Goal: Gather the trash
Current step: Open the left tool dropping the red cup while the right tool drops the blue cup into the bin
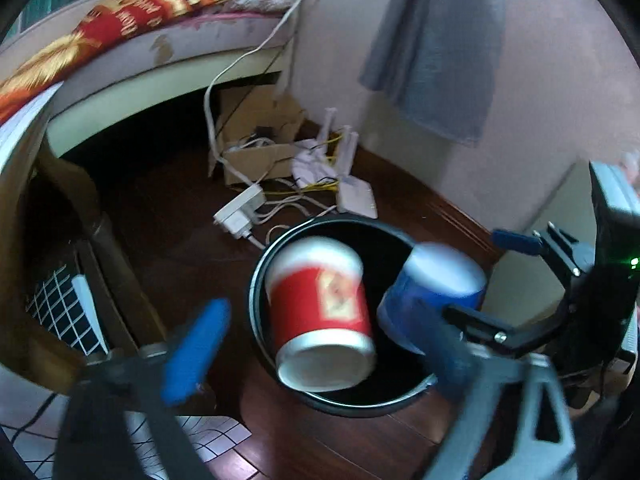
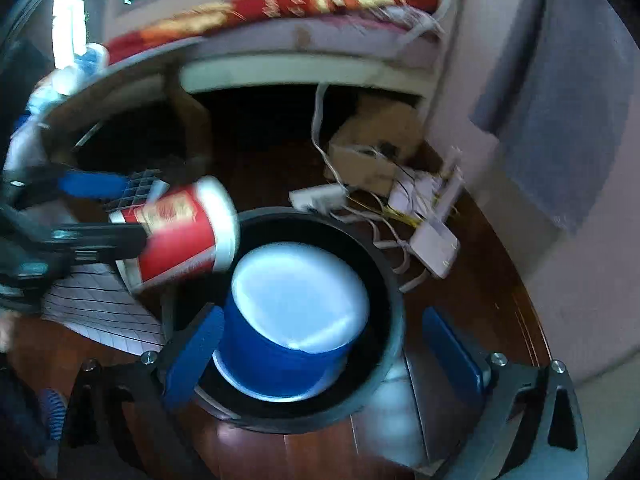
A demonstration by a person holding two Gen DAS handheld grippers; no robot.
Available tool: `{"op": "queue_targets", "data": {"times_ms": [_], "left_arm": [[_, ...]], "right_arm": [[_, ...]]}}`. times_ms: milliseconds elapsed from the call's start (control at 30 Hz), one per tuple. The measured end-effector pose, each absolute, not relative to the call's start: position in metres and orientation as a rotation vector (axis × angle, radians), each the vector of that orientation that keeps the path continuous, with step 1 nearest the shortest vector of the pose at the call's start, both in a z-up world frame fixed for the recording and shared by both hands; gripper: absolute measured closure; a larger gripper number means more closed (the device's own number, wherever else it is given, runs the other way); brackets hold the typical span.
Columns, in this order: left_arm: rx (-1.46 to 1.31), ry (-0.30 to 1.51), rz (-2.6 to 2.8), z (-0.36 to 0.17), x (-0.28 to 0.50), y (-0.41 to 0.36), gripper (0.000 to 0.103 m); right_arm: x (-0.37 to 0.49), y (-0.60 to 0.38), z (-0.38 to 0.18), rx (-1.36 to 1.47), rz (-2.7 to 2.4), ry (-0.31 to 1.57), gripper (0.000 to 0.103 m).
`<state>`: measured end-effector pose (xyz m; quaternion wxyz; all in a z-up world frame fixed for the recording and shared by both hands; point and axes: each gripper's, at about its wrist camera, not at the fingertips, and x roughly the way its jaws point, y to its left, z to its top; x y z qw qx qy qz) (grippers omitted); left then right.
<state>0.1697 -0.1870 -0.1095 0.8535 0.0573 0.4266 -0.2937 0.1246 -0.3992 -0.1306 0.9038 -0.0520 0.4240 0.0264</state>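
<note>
A red and white paper cup (image 1: 322,312) hangs blurred over the black trash bin (image 1: 256,280), touching neither finger of my left gripper (image 1: 320,356), which is open. A blue and white cup (image 1: 434,288) is blurred beside it over the bin. In the right wrist view the blue cup (image 2: 294,320) is above the bin's mouth (image 2: 390,280), between the spread fingers of my right gripper (image 2: 324,356), which is open. The red cup (image 2: 180,232) shows at the left by my left gripper's fingers (image 2: 92,186).
The bin stands on a dark wooden floor. Behind it lie a white power strip (image 1: 240,212), tangled cables, a white router (image 1: 356,196) and a cardboard box (image 1: 256,152). A bed with a red blanket (image 1: 120,24) is behind. A grey cloth (image 1: 436,44) hangs on the wall.
</note>
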Motion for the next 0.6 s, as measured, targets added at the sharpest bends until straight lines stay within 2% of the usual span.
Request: {"op": "queue_targets", "data": {"times_ms": [267,600], "left_arm": [[0.153,0.893,-0.545,-0.112,0.173,-0.189,0.002],[0.132,0.837,-0.483,-0.086,0.164,-0.179,0.001]], "right_arm": [[0.124,-0.430,-0.131,0.035,-0.031,0.893,0.002],[0.114,-0.418,-0.091,0.059,-0.104,0.858,0.002]]}}
